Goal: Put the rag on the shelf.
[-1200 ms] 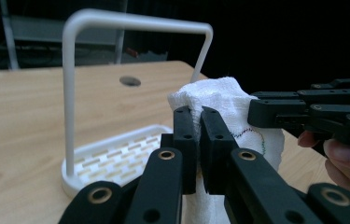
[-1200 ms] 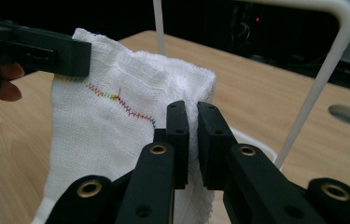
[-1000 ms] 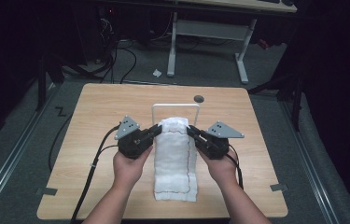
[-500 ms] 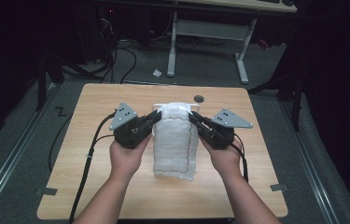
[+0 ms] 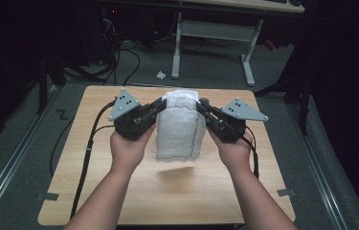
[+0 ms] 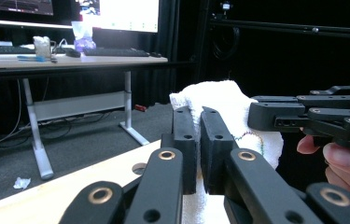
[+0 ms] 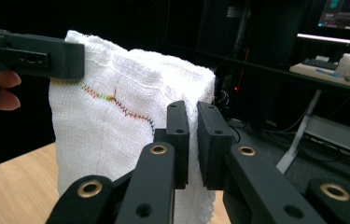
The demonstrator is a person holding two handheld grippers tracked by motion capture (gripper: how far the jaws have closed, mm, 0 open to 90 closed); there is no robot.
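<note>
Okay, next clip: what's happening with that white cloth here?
A person holds a gripper in each hand over the wooden table. The left gripper and the right gripper each pinch a top corner of a folded white cloth, jaws shut on it. The cloth hangs between them, lifted clear of the tabletop, with its shadow on the wood below. A line of coloured stitching runs across it.

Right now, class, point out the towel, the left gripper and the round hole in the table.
towel (image 5: 179, 127), high view, middle of the hanging cloth.
left gripper (image 5: 160, 104), high view, where its jaws pinch the towel's corner.
hole (image 6: 139, 168), left gripper view, its dark opening.
</note>
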